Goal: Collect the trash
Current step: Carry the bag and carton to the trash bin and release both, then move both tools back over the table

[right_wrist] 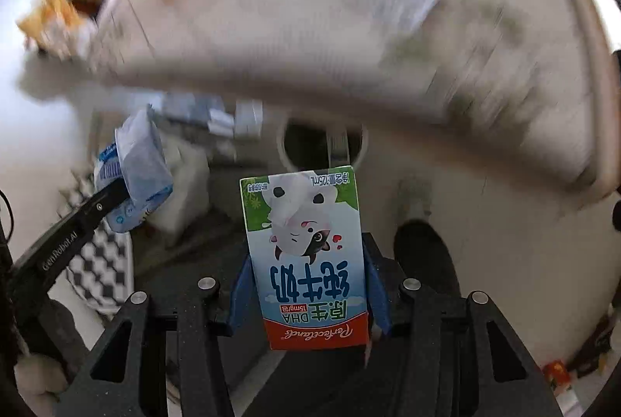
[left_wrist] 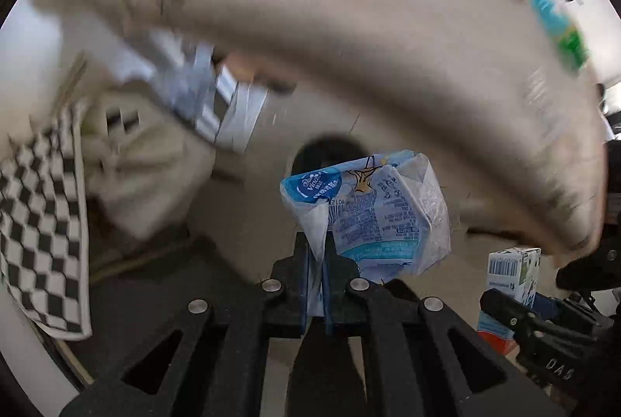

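Pinching a crumpled blue-and-white wrapper (left_wrist: 368, 219) by its lower left corner, the left gripper (left_wrist: 315, 246) has its fingers (left_wrist: 300, 285) pressed nearly together, and the wrapper sticks up toward one o'clock above them. The right gripper (right_wrist: 306, 281) holds a small milk carton (right_wrist: 306, 258) between its blue pads (right_wrist: 242, 295), printed side to the camera and upside down, fingers set narrow against its two sides. In the left wrist view that carton (left_wrist: 514, 275) shows at four o'clock, near the frame's edge. In the right wrist view the wrapper (right_wrist: 136, 172) sits at nine o'clock, at the tip of the other gripper. Beyond both grippers a dark round opening (left_wrist: 330, 155) lies at twelve o'clock, just past the wrapper and the carton. A pale blurred table edge (left_wrist: 388, 48) sweeps across the upper half. A checkered cloth (left_wrist: 42, 223) hangs at nine o'clock in the left wrist view.
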### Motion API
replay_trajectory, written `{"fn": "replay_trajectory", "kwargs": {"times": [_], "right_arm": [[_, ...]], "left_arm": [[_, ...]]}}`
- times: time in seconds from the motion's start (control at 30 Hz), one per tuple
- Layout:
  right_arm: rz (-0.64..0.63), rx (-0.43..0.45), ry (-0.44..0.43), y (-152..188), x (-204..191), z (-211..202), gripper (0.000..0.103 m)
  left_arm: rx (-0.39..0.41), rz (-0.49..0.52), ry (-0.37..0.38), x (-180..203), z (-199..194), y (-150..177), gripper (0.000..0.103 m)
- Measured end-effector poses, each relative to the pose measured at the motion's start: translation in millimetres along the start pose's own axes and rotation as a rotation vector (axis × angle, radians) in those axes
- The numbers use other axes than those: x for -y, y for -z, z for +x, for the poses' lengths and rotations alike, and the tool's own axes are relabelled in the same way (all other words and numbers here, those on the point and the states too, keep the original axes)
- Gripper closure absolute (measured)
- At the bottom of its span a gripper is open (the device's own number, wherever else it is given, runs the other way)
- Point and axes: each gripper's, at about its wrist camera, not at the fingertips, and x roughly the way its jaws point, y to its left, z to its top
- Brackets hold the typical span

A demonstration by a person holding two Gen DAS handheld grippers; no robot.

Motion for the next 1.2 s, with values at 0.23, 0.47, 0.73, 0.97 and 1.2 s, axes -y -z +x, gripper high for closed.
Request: {"fn": "replay_trajectory", "kwargs": {"times": [0.23,0.47,0.73,0.97,1.2], "right_arm": [[0.023,-0.106,0.084,-11.5,11.8,166.1,0.051],[0.111,-0.097,0.068,-95.4,63.6,312.5,0.051],[0.161,-0.066,0.004,-171.9,79.7,399.0,0.049],[0.142,-0.061,-0.026,-184.4,82.4,413.8,0.006],[0.058,-0.056,0.167,-161.5,78.6,403.7,0.0]], "left_arm": [[-0.126,-0.095,-0.009,-34.6,164.6,-1.1,0.1],[-0.165,-0.151,0.062,-37.0,332.5,-38.8,0.1],[-0.198,-0.137,0.144,-24.7,422.2,-80.0,0.096],[-0.222,-0.174,0.162,-36.6,422.0,-77.6,0.04],[-0.207,-0.19,0.06,-52.2,399.1,-49.2,0.005]]}}
